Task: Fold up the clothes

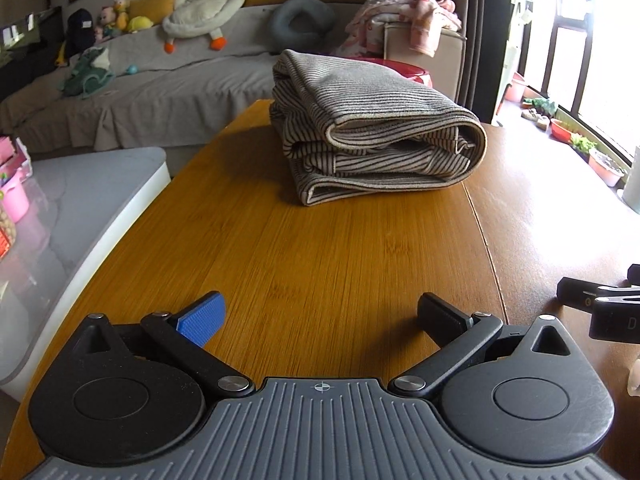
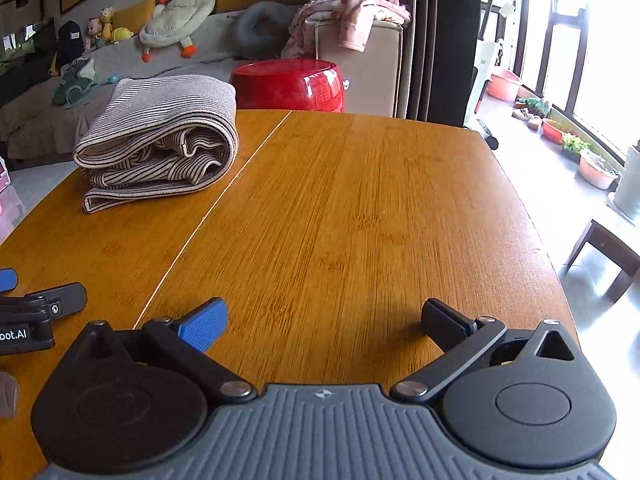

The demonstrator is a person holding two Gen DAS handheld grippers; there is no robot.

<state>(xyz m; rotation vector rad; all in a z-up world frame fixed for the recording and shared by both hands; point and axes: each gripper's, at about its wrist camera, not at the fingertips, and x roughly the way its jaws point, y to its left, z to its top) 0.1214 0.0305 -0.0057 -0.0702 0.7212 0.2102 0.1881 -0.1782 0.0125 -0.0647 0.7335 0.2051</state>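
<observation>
A beige garment with thin dark stripes (image 1: pixel 372 128) lies folded in a thick stack on the far part of the wooden table (image 1: pixel 320 248). In the right wrist view the same folded garment (image 2: pixel 160 136) sits at the far left of the table (image 2: pixel 360 220). My left gripper (image 1: pixel 320 316) stands open over the near table edge, well short of the garment, with nothing between its fingers. My right gripper (image 2: pixel 324 320) is open too, empty, over bare wood to the right of the garment. Each gripper shows at the edge of the other's view.
A red stool (image 2: pixel 292 84) stands just beyond the table's far edge. A grey sofa (image 1: pixel 160 80) with plush toys and a pink blanket (image 1: pixel 404 16) lies behind. A grey-topped unit (image 1: pixel 80 208) is left of the table; flower pots (image 2: pixel 592 164) line the window at right.
</observation>
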